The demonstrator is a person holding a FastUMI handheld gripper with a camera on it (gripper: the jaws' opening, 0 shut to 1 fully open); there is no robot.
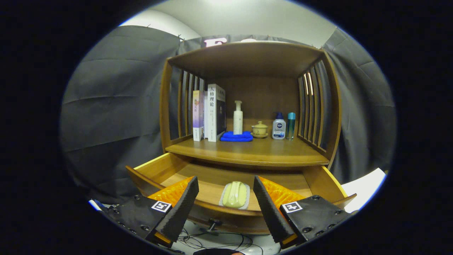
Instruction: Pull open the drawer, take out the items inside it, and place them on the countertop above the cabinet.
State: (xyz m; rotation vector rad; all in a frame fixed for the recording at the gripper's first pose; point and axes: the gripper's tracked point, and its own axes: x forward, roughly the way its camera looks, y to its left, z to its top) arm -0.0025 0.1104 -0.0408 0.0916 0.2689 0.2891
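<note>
The wooden cabinet's drawer (pixel 159 170) is pulled open below the countertop (pixel 254 152). Inside it lies a pale green bar of soap on a whitish dish (pixel 234 194), near the drawer's front wall. My gripper (pixel 225 191) is open, its two fingertips spread wide to either side of the soap and above the drawer's front edge, touching nothing. A small dark knob (pixel 213 222) sticks out of the drawer front, below and between the fingers.
On the countertop stand upright books (pixel 209 112), a white pump bottle (pixel 238 118) on a folded blue cloth (pixel 236 136), a small yellow lidded cup (pixel 259 129), a white-and-blue bottle (pixel 279 126) and a teal bottle (pixel 291 125). Slatted side walls flank them. Cables (pixel 212 241) lie below.
</note>
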